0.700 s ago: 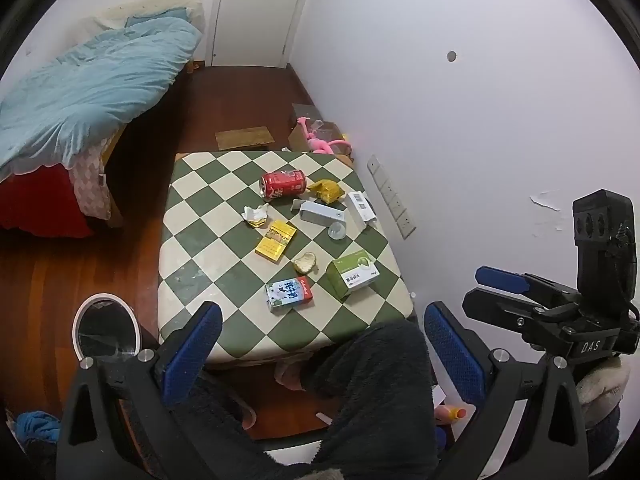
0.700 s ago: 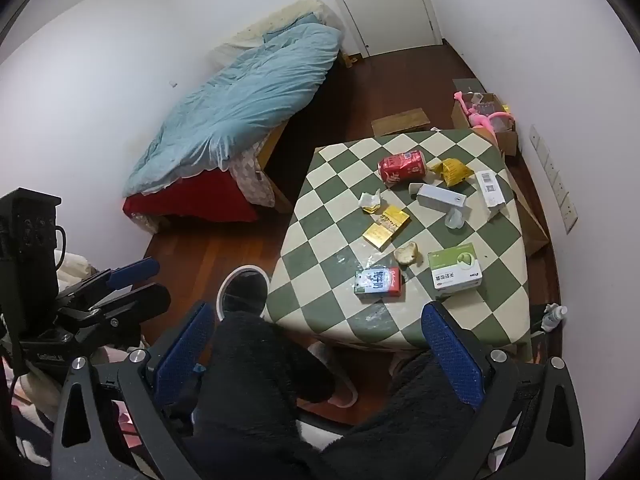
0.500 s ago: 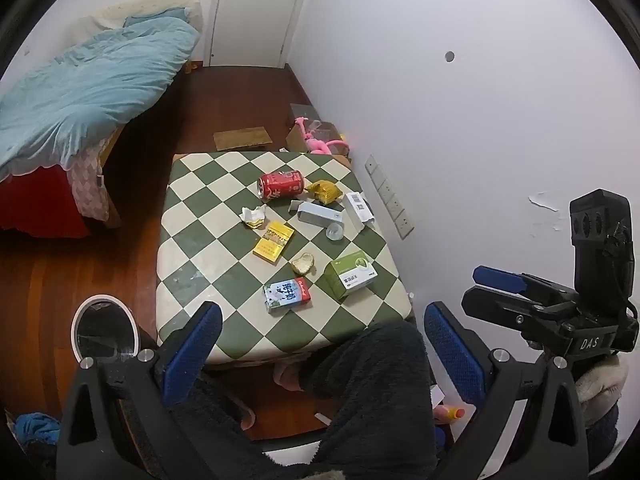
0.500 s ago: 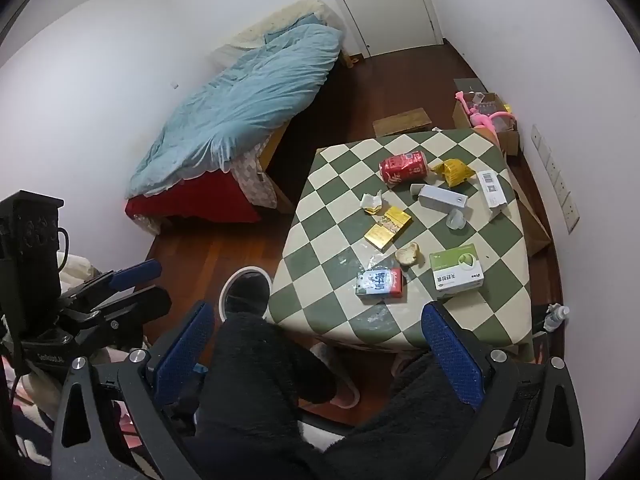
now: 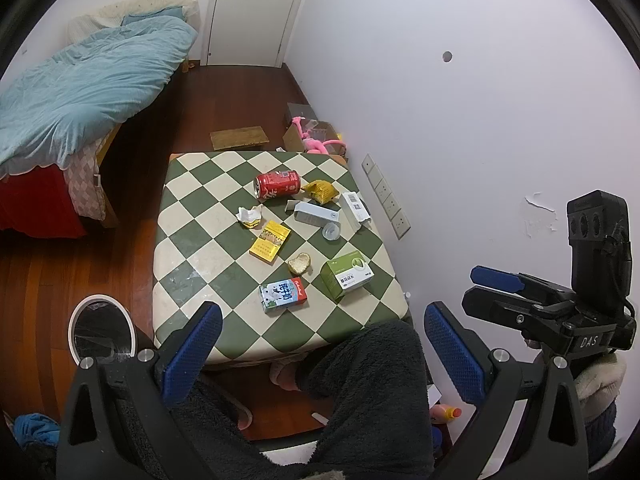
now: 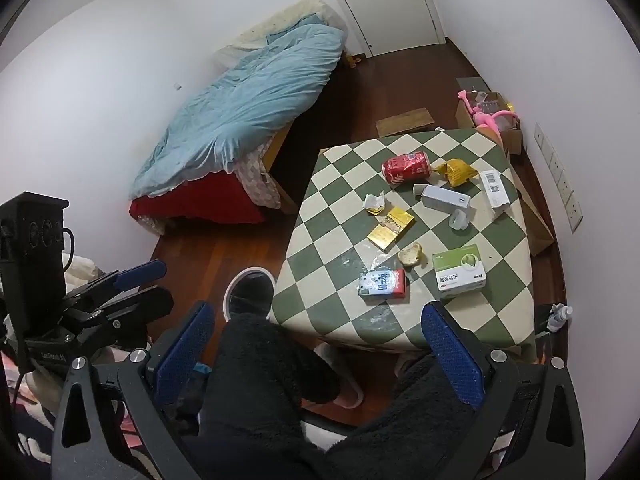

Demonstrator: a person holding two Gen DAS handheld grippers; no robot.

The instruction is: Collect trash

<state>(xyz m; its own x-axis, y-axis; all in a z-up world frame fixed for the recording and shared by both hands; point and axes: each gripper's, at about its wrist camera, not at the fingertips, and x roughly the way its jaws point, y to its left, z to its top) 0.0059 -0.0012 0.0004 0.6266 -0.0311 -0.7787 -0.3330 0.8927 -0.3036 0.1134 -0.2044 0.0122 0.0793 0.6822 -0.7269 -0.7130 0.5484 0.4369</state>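
Jaws both spread, empty | red can point(image 5: 277, 185) lying sideways, dented | checkered table point(image 5: 192, 208)

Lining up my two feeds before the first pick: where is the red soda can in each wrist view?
Left wrist: the red soda can lies on its side at the table's far end, centre of frame.
Right wrist: the can lies upper right of centre.
Shared landmark: the yellow wrapper, just right of the can.
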